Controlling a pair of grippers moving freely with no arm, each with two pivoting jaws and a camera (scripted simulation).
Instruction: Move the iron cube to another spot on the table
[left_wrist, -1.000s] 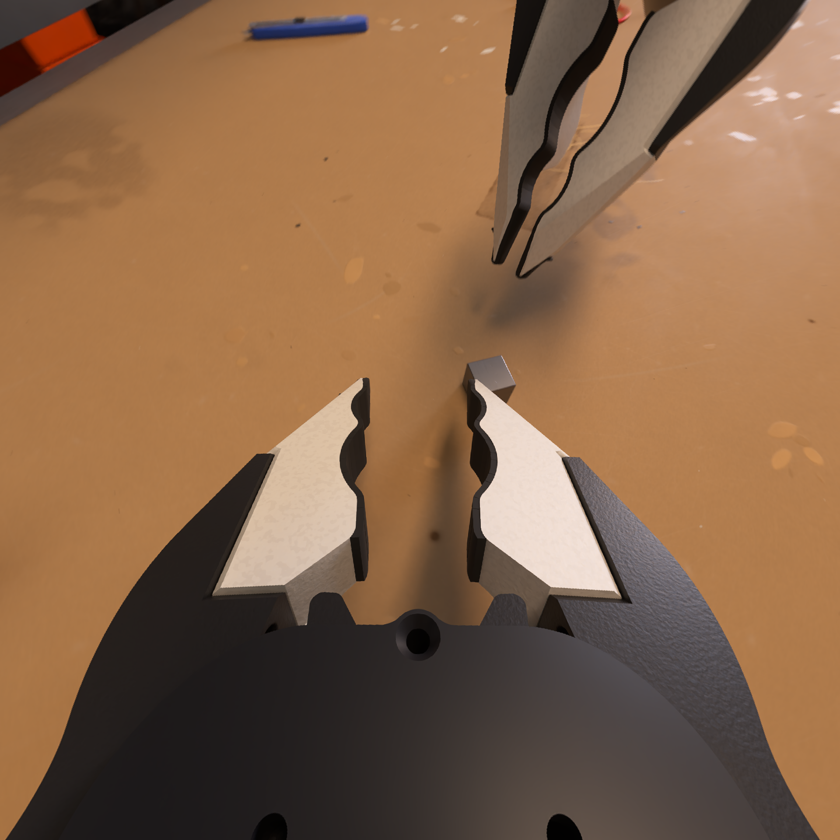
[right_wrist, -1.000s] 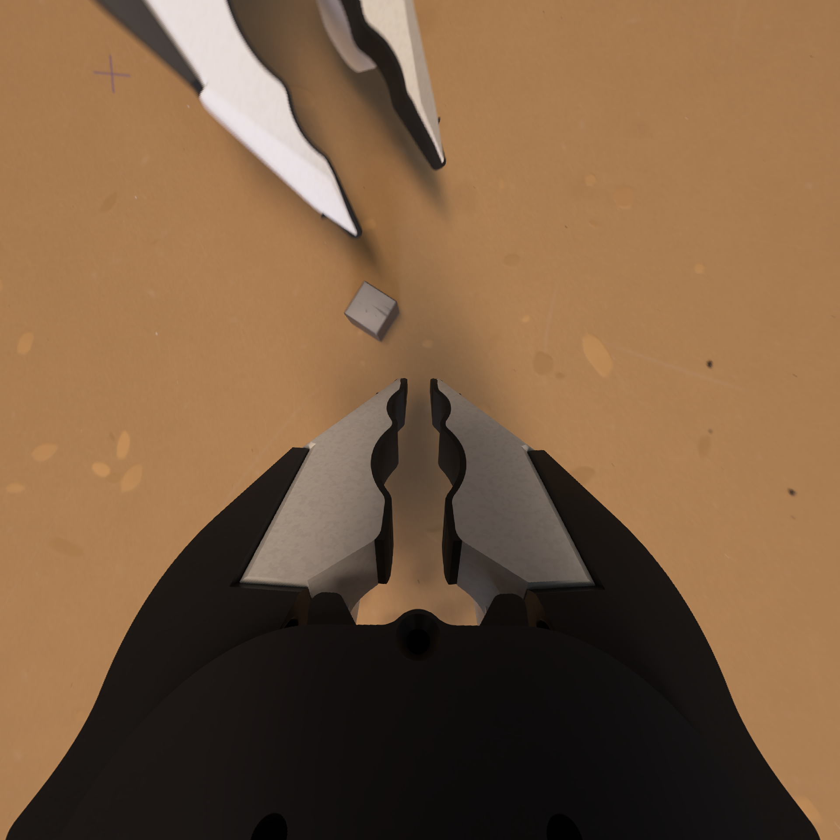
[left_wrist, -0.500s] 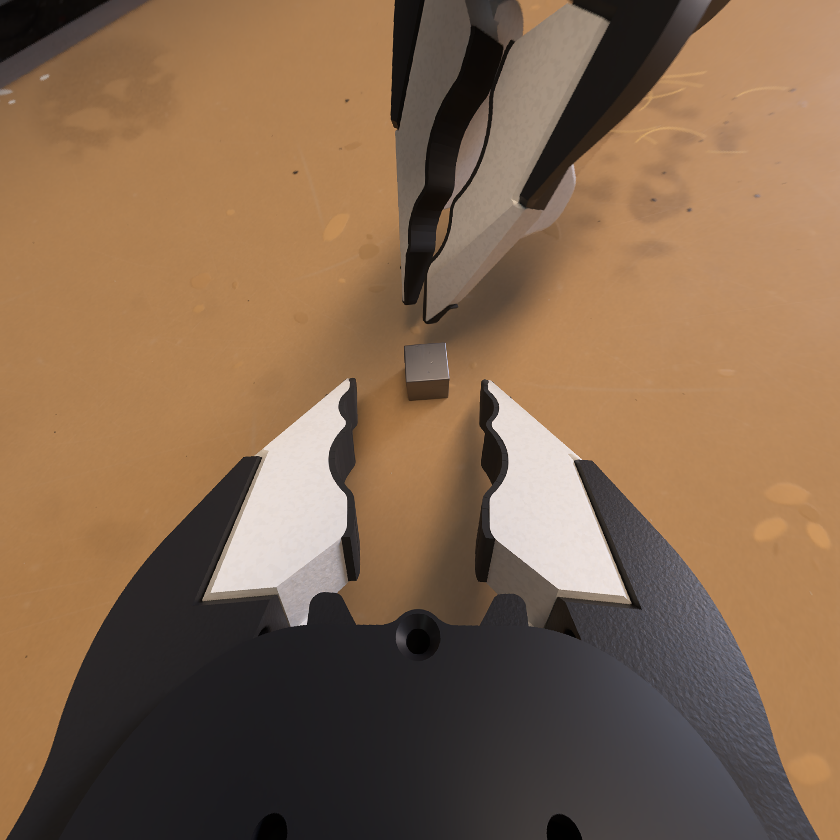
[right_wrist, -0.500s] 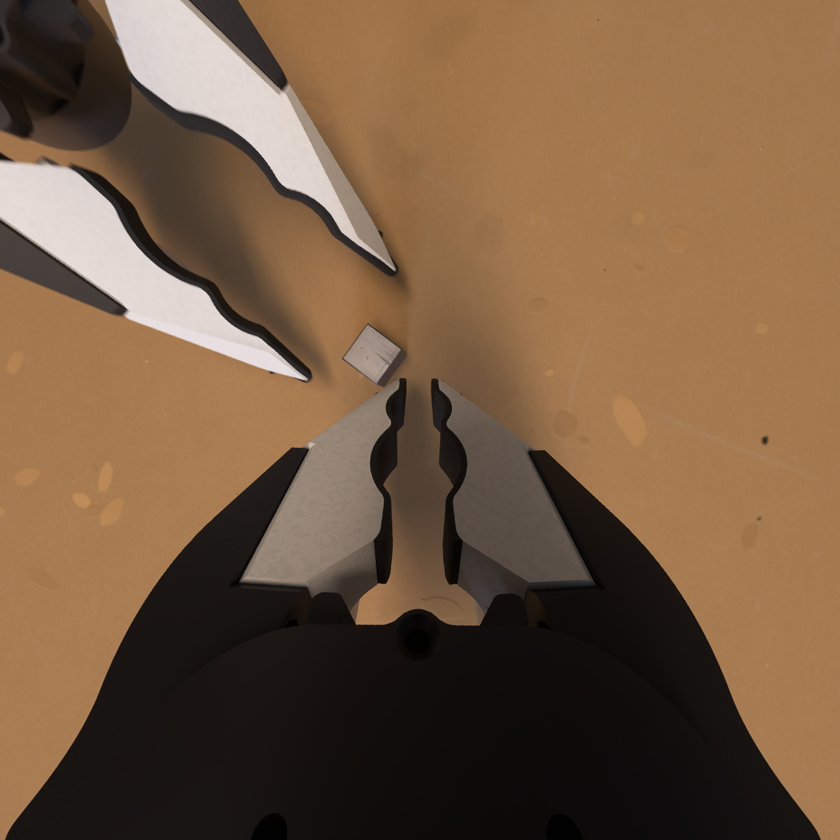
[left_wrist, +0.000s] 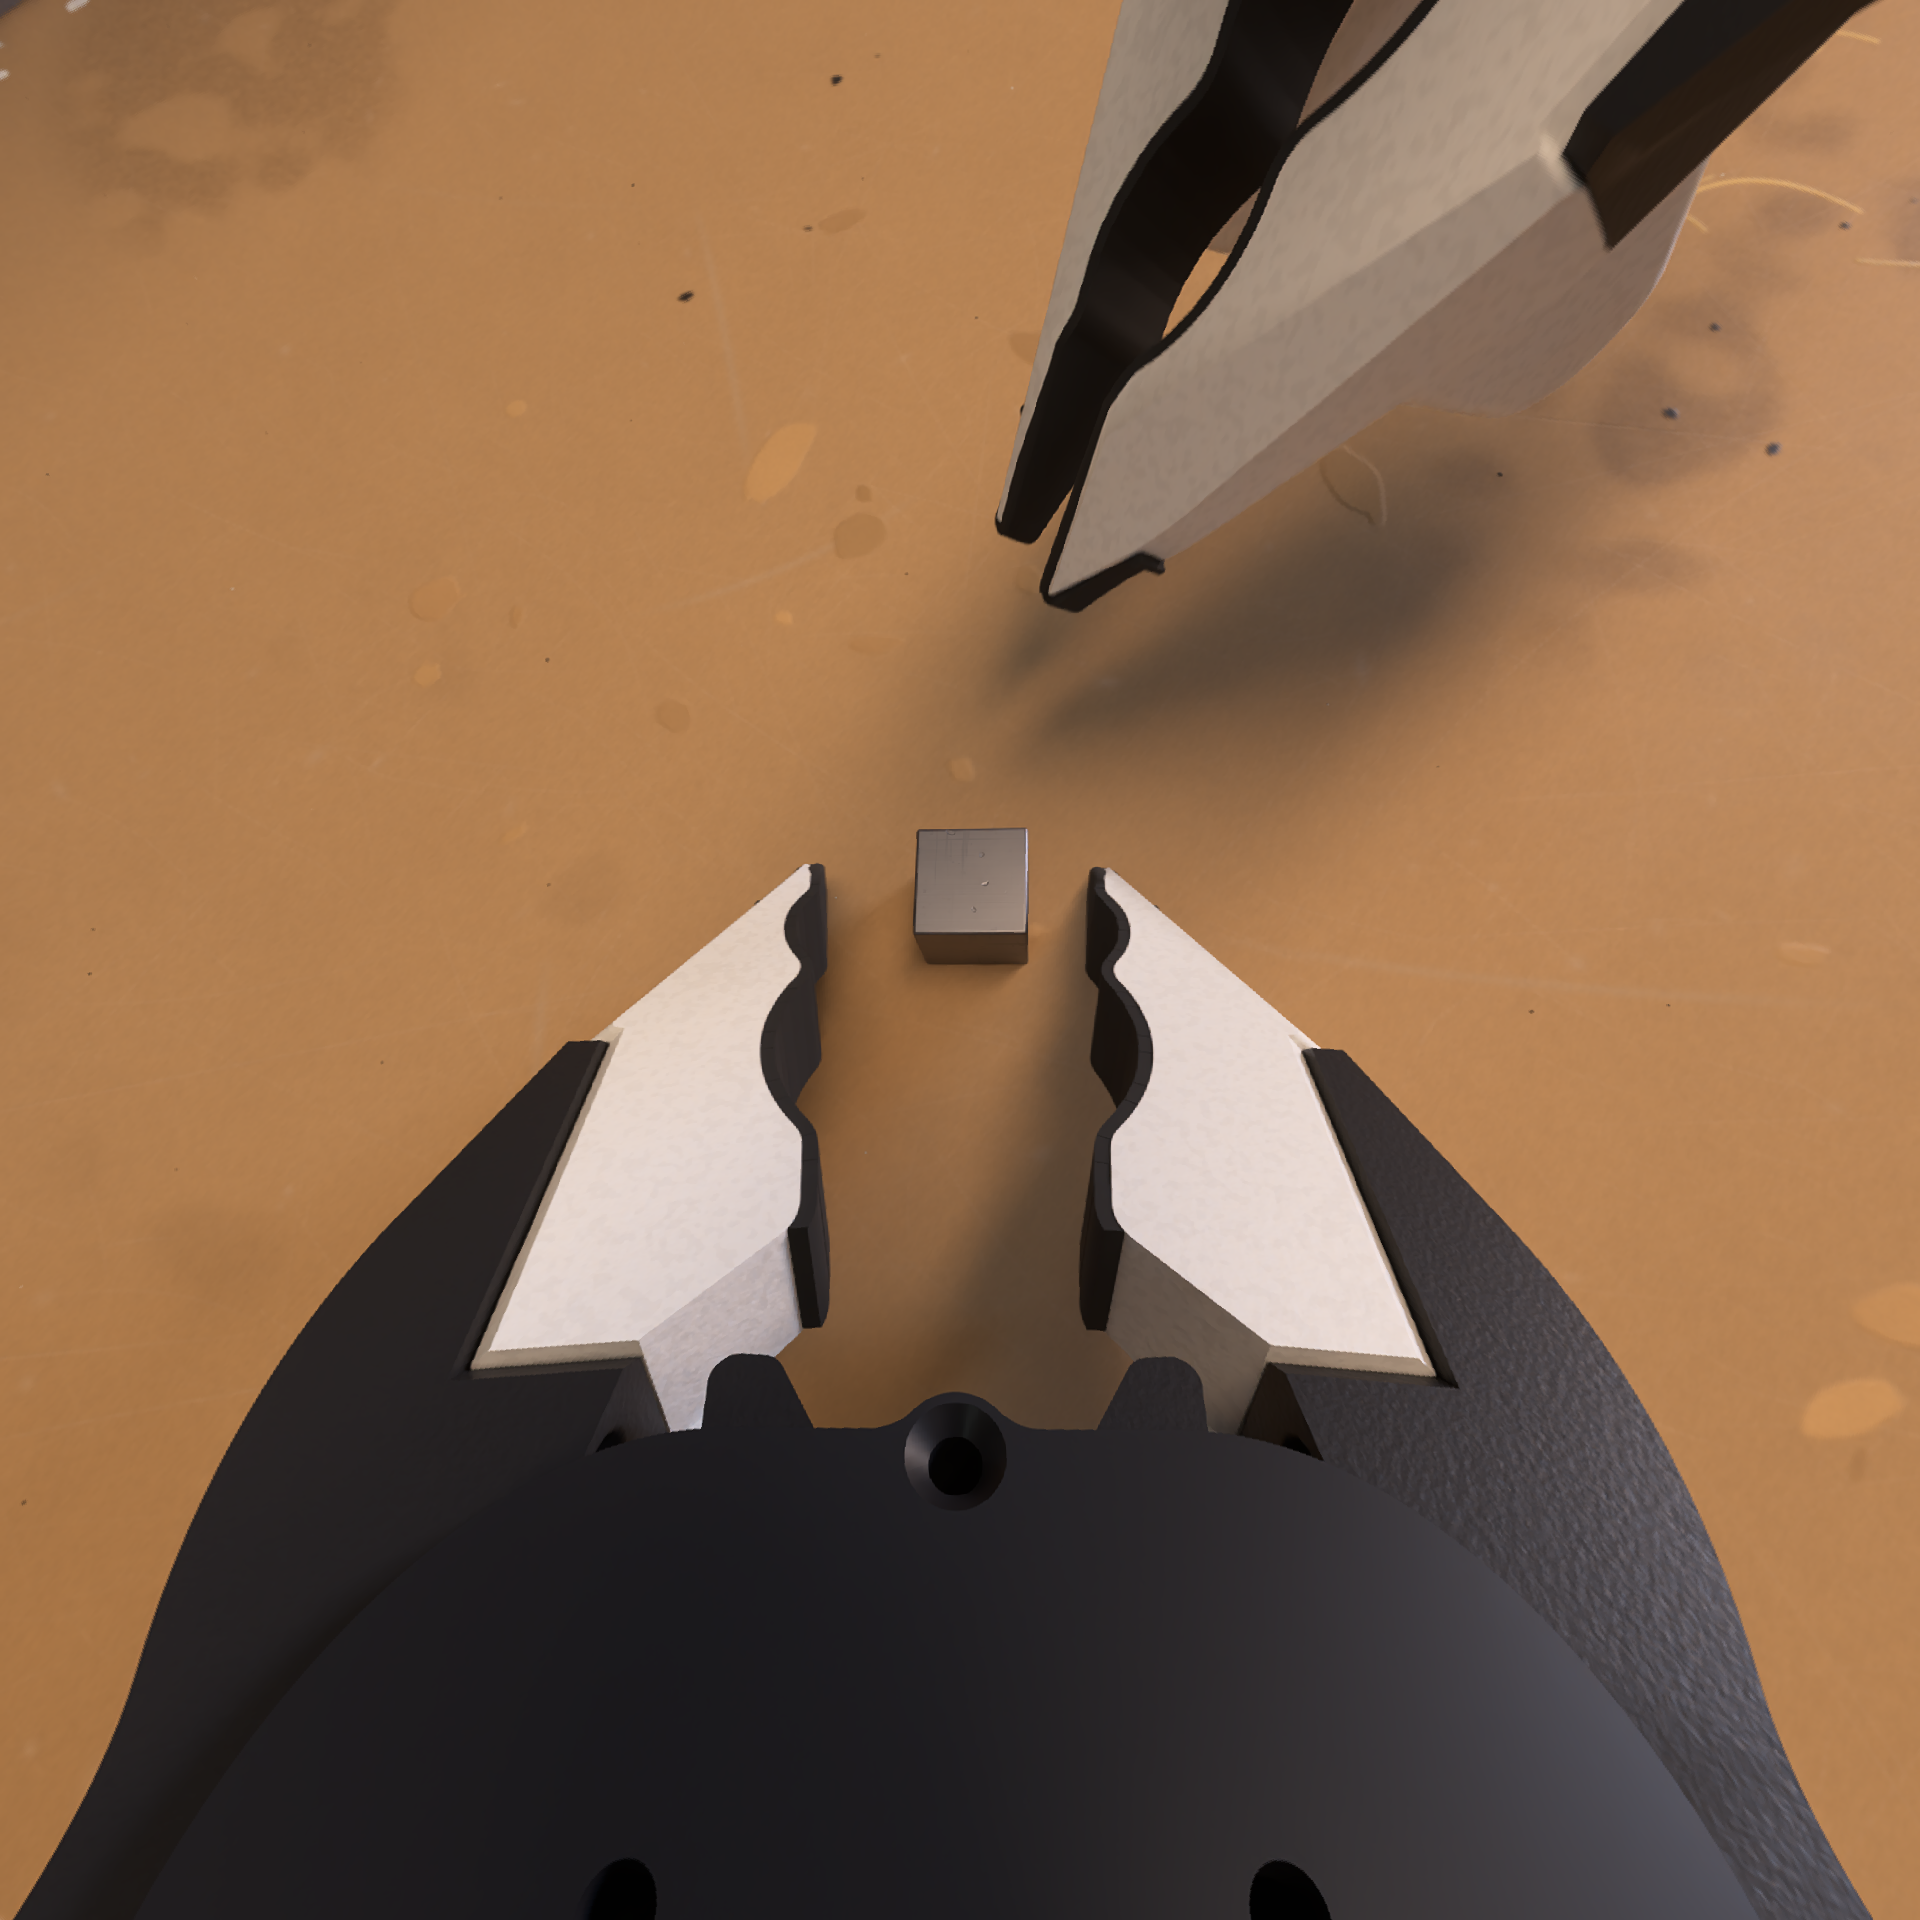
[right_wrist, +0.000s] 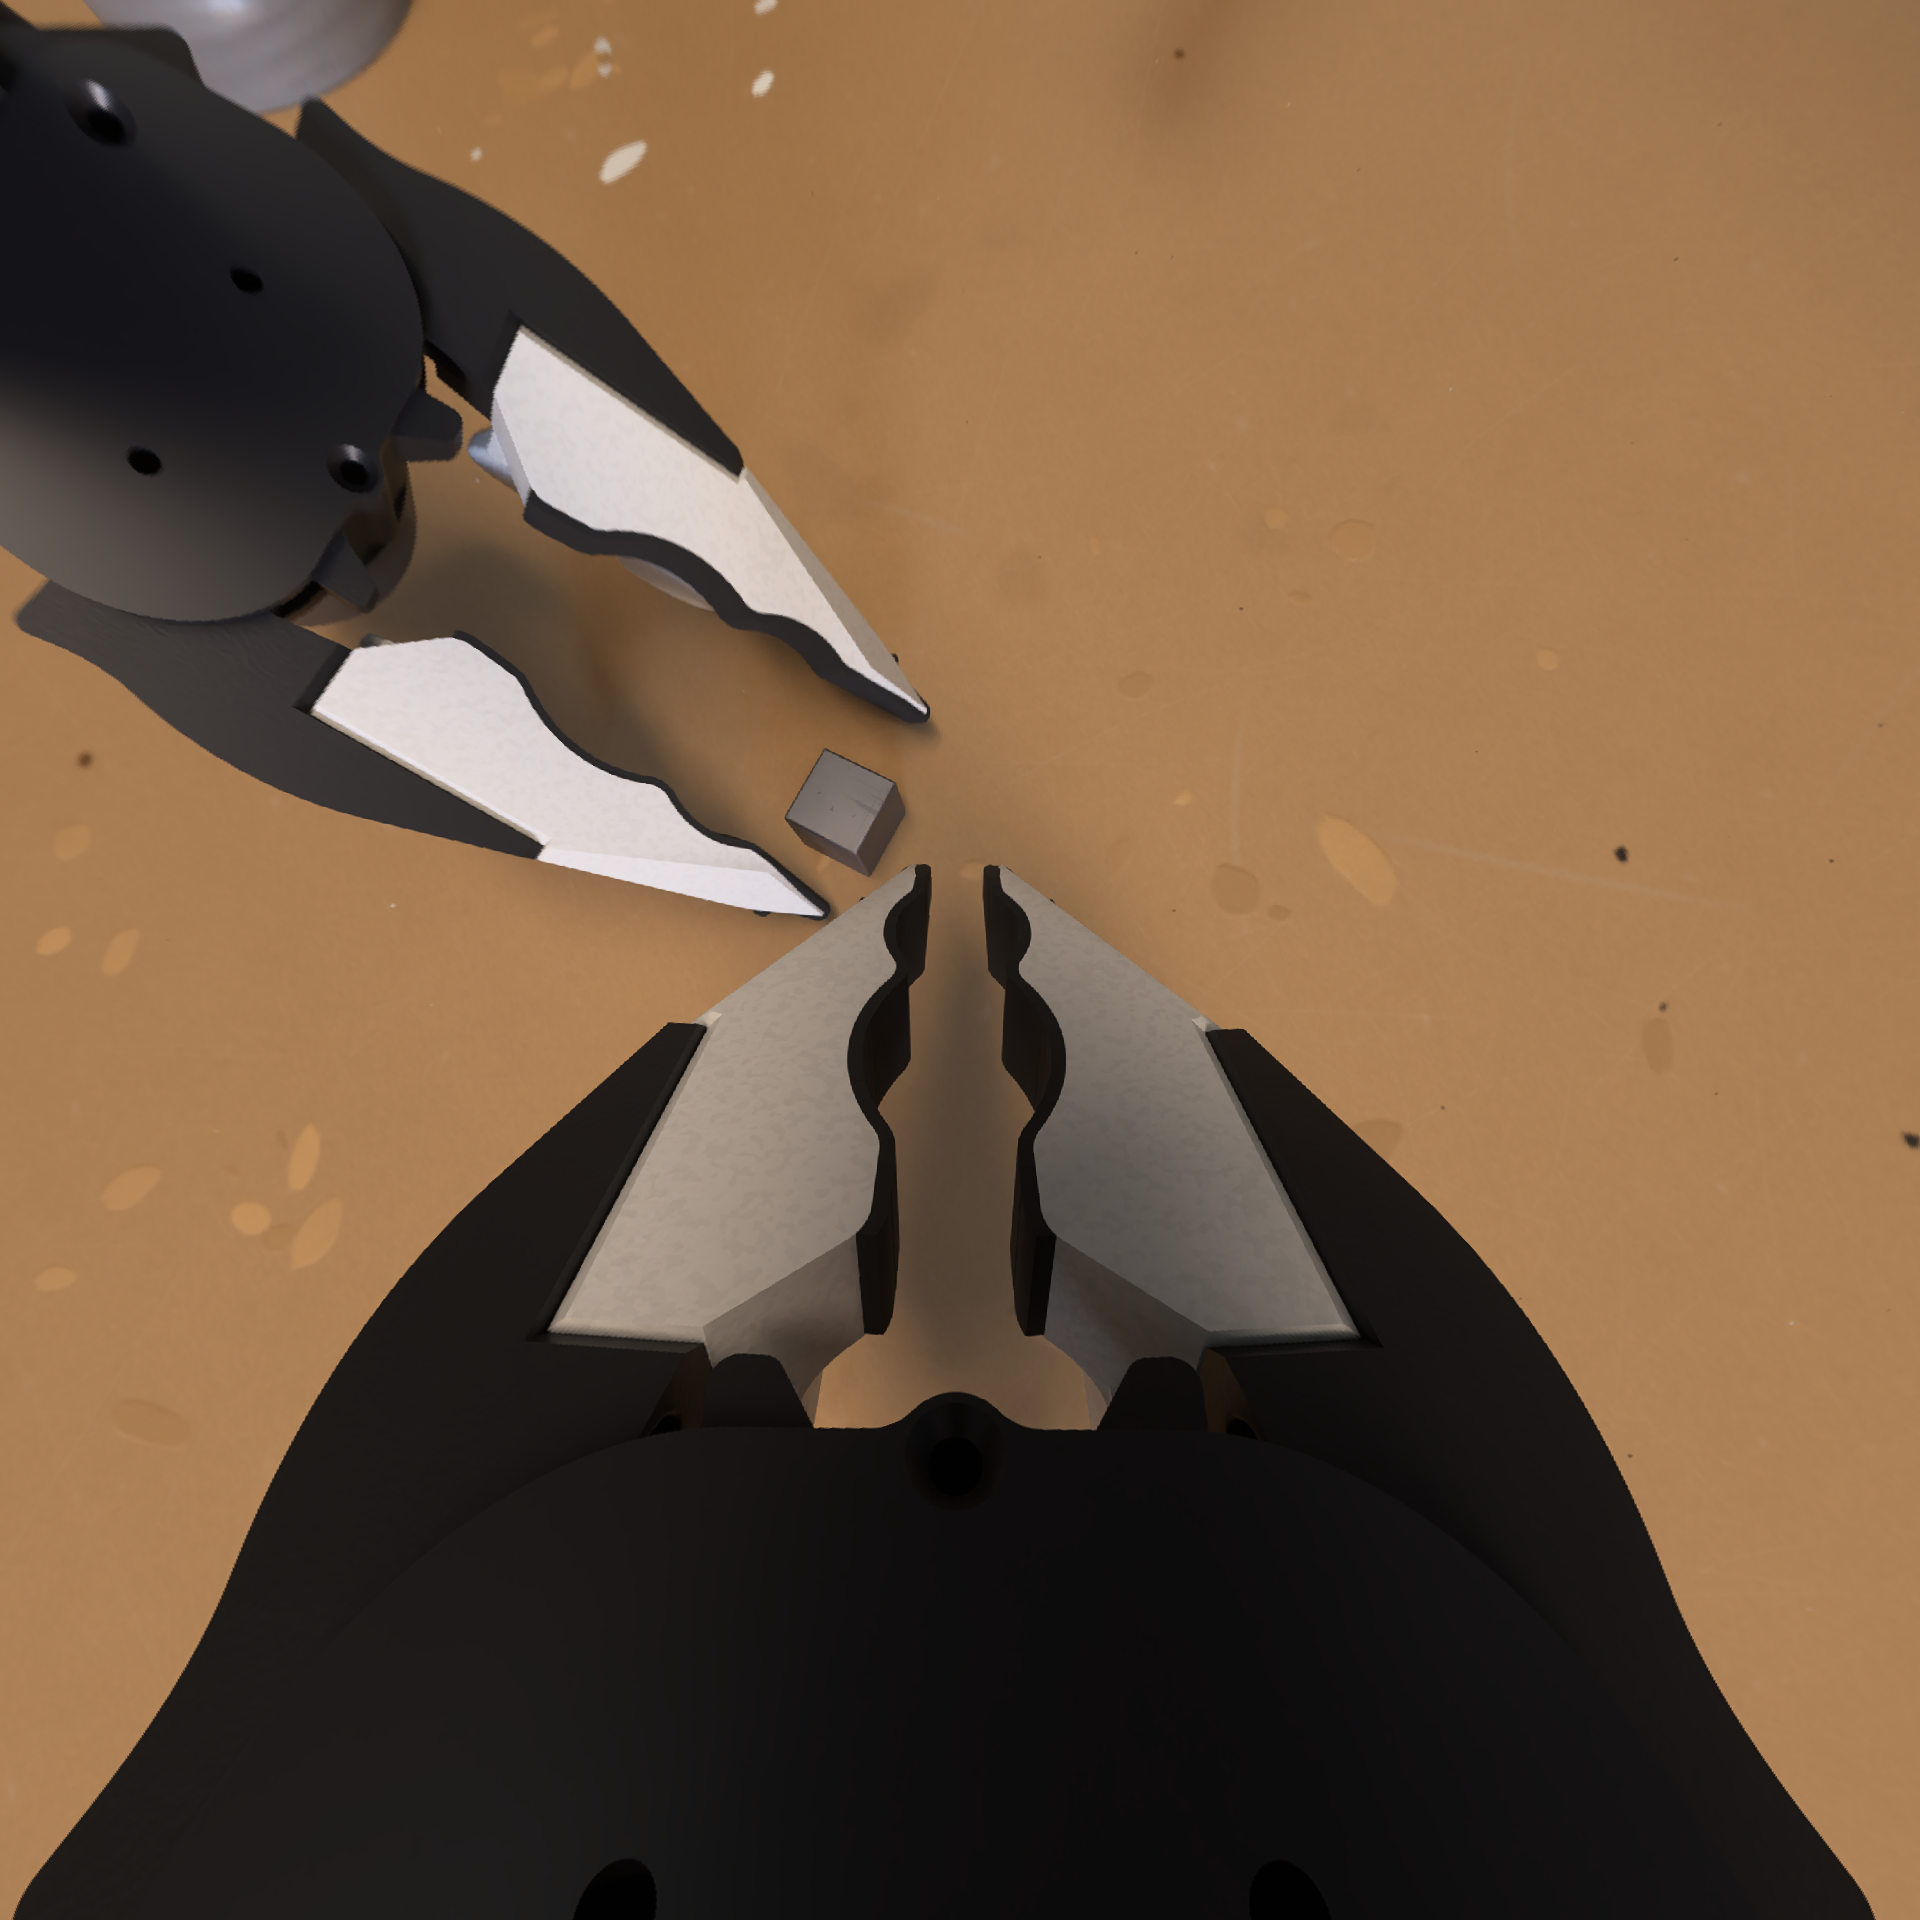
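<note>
The left tool (left_wrist: 956, 894) is standing wide, fingertips flanking the iron cube (left_wrist: 971, 891) without touching it. The cube is resting on the brown surface (left_wrist: 416, 623), not yet grasped or moved. Beyond, the right tool (left_wrist: 1039, 561) is hovering, narrowed and holding nothing.

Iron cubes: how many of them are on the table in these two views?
1. The single iron cube lies on the brown table, between the fingertips of the open left gripper, untouched. Parts of the table lie hidden behind the grippers.
</note>
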